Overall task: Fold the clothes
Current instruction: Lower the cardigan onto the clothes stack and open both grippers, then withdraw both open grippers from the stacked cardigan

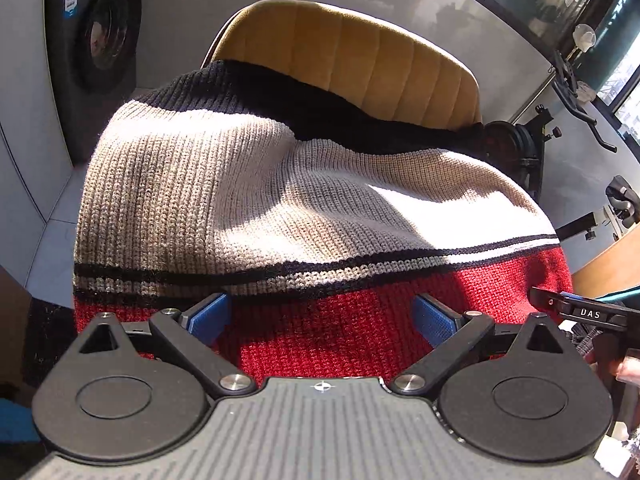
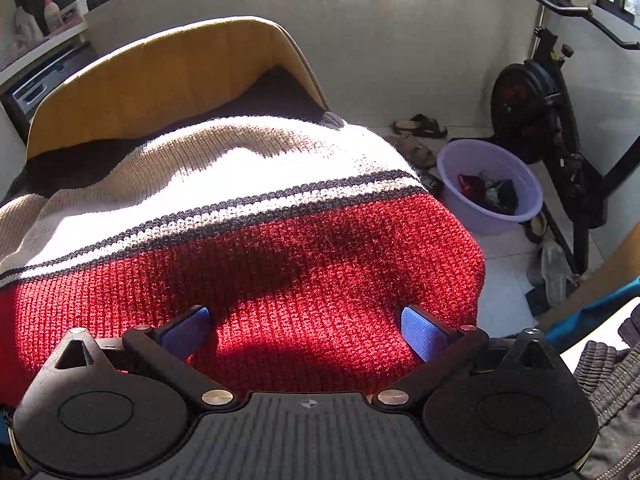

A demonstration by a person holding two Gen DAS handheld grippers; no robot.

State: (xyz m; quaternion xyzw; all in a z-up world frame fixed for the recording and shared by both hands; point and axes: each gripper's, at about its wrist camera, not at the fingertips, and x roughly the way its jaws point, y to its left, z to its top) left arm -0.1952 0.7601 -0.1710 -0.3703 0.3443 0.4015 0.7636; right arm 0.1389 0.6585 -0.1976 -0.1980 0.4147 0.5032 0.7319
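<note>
Far left in the left wrist view: a washer (image 1: 100, 36), dark, against the wall. Next, a chair (image 1: 348, 52) with a mustard ribbed back. Draped over its seat, a knit sweater (image 1: 256, 184), banded black nearest the chair back, then beige, thin black stripes, then red at the near edge. Partly sunlit, partly shaded. Just above the red band, the left gripper (image 1: 322, 320), blue pads spread wide, holding nothing; red knit lies below and between the pads, not pinched. At the far right edge, a black tip of the right gripper (image 1: 580, 310), beside the sweater's red corner. Behind, an exercise bike (image 1: 520, 148).

In the right wrist view, the same chair (image 2: 168, 76) at left, with the sweater (image 2: 280, 248) spilling toward the camera, its red band nearest. Over that band, the right gripper (image 2: 304, 330), pads likewise wide apart, gripping nothing. Right of the sweater, on the tiled floor (image 2: 504, 276), sandals (image 2: 420, 126), a lilac basin (image 2: 488, 184) holding dark clothes, then the bike (image 2: 536, 108). Bottom right corner: grey ribbed fabric (image 2: 612, 372).
</note>
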